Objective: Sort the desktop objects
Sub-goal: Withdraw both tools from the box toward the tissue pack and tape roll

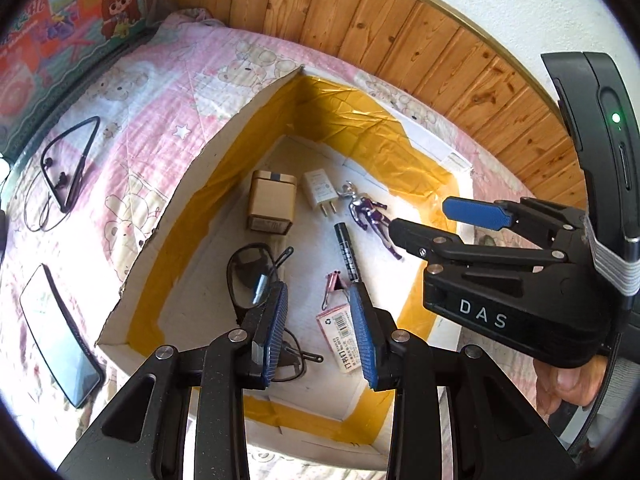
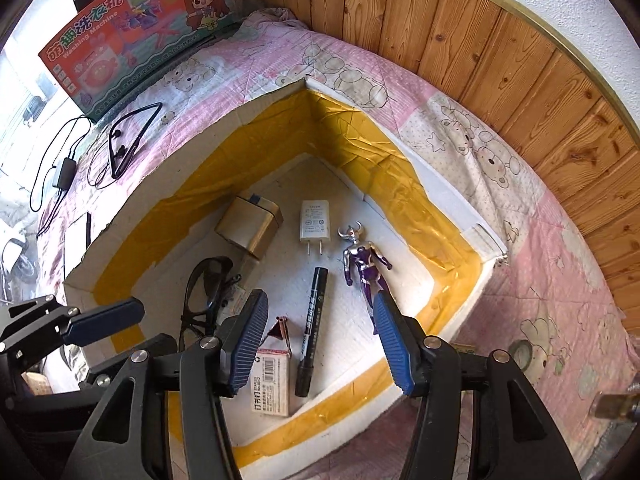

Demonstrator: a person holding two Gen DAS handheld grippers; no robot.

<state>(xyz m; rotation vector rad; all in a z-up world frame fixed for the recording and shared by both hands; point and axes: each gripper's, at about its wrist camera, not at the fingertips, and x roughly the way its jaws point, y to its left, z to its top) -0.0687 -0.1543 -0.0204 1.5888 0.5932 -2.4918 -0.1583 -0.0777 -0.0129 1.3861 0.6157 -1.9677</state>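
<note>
Sorting nearly done | both grippers, left gripper and right gripper, hung empty, jaws apart, above foam box | phone and earphones lay outside, far left, unsorted

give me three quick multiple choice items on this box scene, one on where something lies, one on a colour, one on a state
1. Where does the black marker lie?
A. in the white box, beside the toy figure
B. on the quilt by the phone
C. between the right gripper's pads

2. What colour is the tape lining the box walls?
A. blue
B. yellow
C. green

3. How is the right gripper?
A. shut on the marker
B. shut on the charger
C. open and empty

Key: 1 A, the marker rests on the box floor next to the figure. 2 B, yellow tape covers the inner walls. 3 C, its blue pads stand apart above the box, pressing nothing.
</note>
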